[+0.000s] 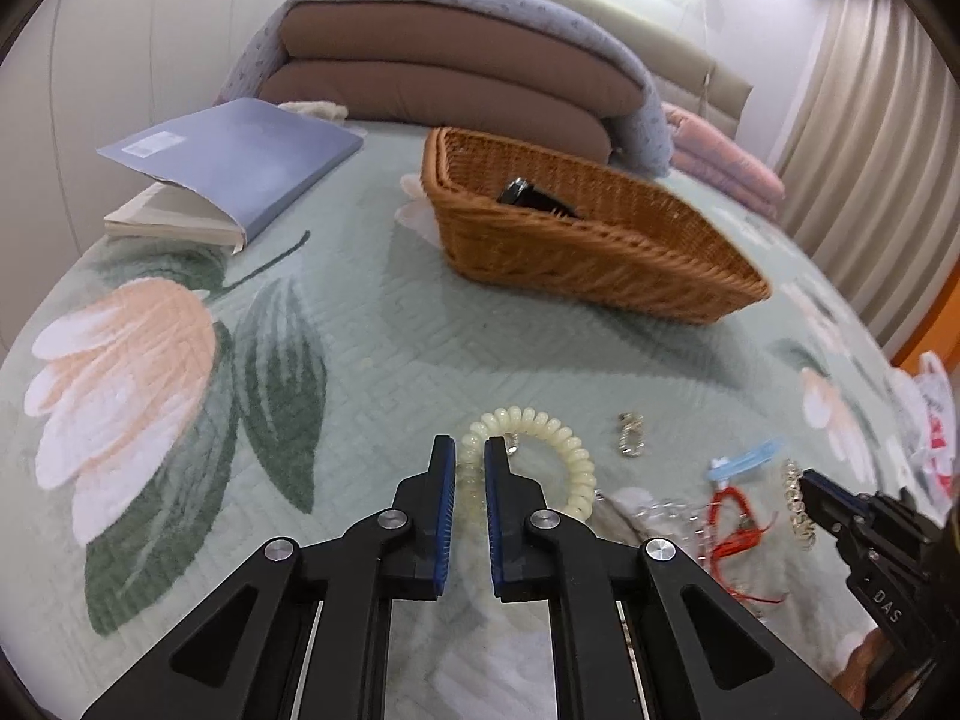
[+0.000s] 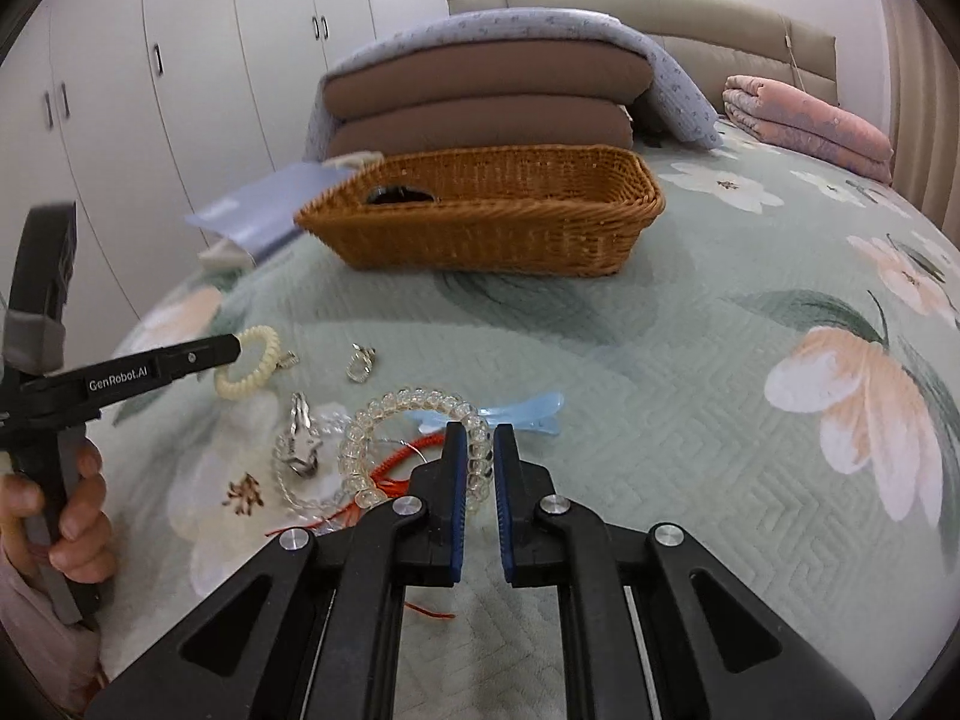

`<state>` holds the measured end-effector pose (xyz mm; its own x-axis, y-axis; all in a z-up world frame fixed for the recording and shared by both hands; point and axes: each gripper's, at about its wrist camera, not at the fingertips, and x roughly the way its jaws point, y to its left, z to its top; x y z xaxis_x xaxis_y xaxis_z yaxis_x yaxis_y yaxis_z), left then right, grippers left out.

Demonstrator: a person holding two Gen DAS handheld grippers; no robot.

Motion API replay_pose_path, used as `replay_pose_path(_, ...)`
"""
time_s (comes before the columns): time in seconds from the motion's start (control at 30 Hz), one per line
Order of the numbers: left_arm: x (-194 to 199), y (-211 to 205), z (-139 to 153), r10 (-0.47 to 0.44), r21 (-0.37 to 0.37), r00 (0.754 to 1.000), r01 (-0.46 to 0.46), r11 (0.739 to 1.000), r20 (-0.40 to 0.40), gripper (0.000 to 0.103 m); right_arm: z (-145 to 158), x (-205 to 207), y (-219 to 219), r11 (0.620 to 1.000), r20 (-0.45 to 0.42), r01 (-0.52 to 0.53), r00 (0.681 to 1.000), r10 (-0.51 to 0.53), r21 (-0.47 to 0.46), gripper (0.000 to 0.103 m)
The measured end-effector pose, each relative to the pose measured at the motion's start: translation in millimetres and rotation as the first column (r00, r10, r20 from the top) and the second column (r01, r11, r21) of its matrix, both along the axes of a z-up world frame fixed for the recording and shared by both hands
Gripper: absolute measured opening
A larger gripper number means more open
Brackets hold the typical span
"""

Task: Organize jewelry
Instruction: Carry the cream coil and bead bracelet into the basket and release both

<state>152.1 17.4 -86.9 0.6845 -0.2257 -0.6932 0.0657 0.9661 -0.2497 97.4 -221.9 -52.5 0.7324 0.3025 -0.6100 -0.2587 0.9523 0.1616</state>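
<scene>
Your left gripper (image 1: 469, 450): fingers apart around the cream hair tie (image 1: 528, 456), lower centre | your right gripper (image 2: 479, 441): apart around the clear hair tie (image 2: 414, 441) | basket (image 2: 480, 228): upper centre

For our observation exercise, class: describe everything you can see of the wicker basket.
The wicker basket is oblong, woven of warm brown cane with a thicker braided rim and sloping sides. It stands upright on the floral quilt, in front of the folded bedding, beside a blue book. A dark object lies inside. Neither gripper touches it.
</scene>
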Motion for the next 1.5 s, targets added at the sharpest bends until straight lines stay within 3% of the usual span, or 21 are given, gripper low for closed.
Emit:
replay_pose_path(0.2,-11,2,19,-0.023,-0.062,0.997,0.028,0.998,0.075,0.010,20,-2,2,1.000,0.035,0.004,0.999,-0.005,0.020,0.011)
replay_pose_path(0.33,-14,-2,44,-0.040,-0.084,0.991,0.051,0.995,0.128,0.010,48,10,4,1.000,0.089,0.020,0.996,-0.020,-0.001,0.011)
replay_pose_path(0.53,4,-14,82,-0.061,-0.072,0.980,0.076,0.995,0.188,0.010,96,63,4,0.997,0.181,0.076,0.981,-0.069,-0.027,0.011)
replay_pose_path(0.67,32,-28,106,-0.073,-0.071,0.967,0.092,0.993,0.242,0.010,106,114,-2,0.994,0.172,0.110,0.979,-0.107,-0.005,0.011)
replay_pose_path(0.83,94,-49,106,-0.058,-0.081,0.969,0.080,0.994,0.238,0.010,90,177,-5,0.988,0.120,0.153,0.981,-0.150,-0.015,0.011)
replay_pose_path(0.93,134,-59,87,-0.046,-0.101,0.981,0.066,0.993,0.191,0.010,69,203,-6,0.986,0.066,0.164,0.985,-0.161,-0.036,0.011)
replay_pose_path(1.03,159,-71,68,-0.047,-0.075,0.985,0.060,0.995,0.166,0.009,48,217,-8,0.987,0.014,0.155,0.988,-0.154,-0.041,0.011)
replay_pose_path(1.2,169,-83,50,-0.086,-0.043,0.986,0.093,0.995,0.141,0.009,33,219,-11,0.989,-0.034,0.141,0.989,-0.143,-0.044,0.011)
replay_pose_path(1.5,170,-90,45,-0.118,-0.023,0.985,0.121,0.992,0.123,0.010,28,215,-14,0.990,-0.066,0.142,0.987,-0.143,-0.021,0.012)
